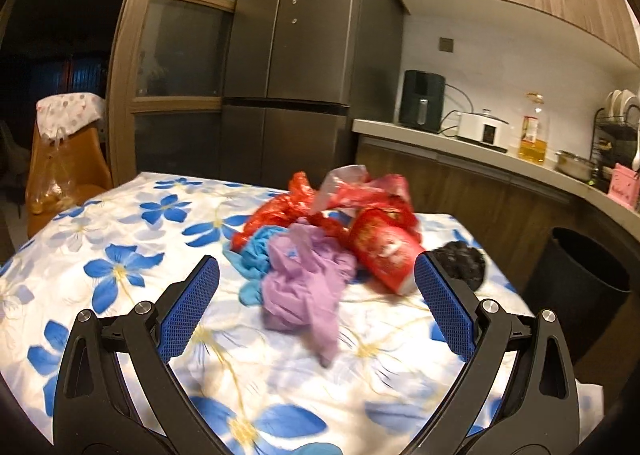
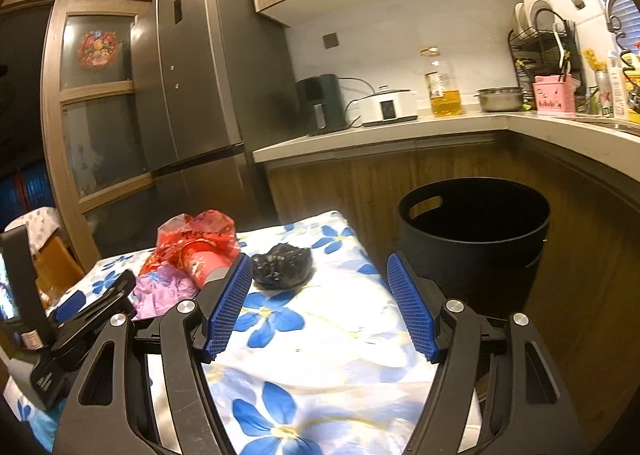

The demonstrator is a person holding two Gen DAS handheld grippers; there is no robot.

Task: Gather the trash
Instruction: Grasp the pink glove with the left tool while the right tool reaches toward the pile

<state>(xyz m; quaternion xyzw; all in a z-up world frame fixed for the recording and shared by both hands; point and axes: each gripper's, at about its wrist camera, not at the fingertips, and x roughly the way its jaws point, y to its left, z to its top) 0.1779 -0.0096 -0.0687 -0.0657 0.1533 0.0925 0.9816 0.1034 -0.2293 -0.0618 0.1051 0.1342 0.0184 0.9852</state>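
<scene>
A table covered with a white cloth printed with blue flowers (image 1: 120, 267) is seen in both views. A heap of trash is piled toward the far right part of the table: a purple plastic bag (image 1: 304, 287) at the front of the heap, a blue bag (image 1: 256, 251) touching it on the left, crumpled red wrappers (image 1: 288, 211) behind, and a red packet (image 1: 384, 255) just beside the purple bag on the right. A black crumpled bag (image 2: 282, 267) is set apart from the heap, near the right edge of the table.

The left gripper (image 1: 316, 295) is held above the near part of the table with its jaws spread wide; nothing is gripped, and the purple bag is framed between the blue pads (image 1: 192, 307) without being touched. The right gripper (image 2: 320, 303) is likewise held wide and empty over the cloth, with the black crumpled bag lying just beyond its left pad.

A black bin (image 2: 476, 243) is placed on the floor off the right edge of the table, in front of the kitchen counter (image 2: 400, 135).
</scene>
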